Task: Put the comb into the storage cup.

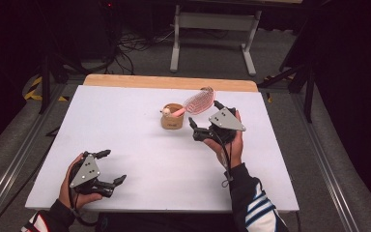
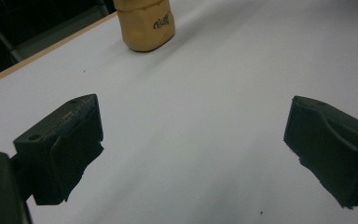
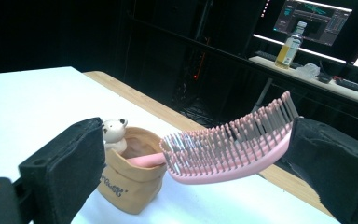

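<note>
At the near left corner of the white table (image 1: pixel 125 121) we see the left gripper (image 1: pixel 110 167) held low in the person's left hand (image 1: pixel 75 186), jaws spread wide with nothing between them. Near the table's middle stands the tan pouch (image 1: pixel 172 117) (a small bear figure (image 3: pixel 113 131) sits at its rim), with the pink hairbrush (image 1: pixel 196 103) propped handle-down in it. Just right of it, the right gripper (image 1: pixel 204 120) is raised in the right hand (image 1: pixel 232 140), jaws wide apart either side of the brush head, gripping nothing.
</note>
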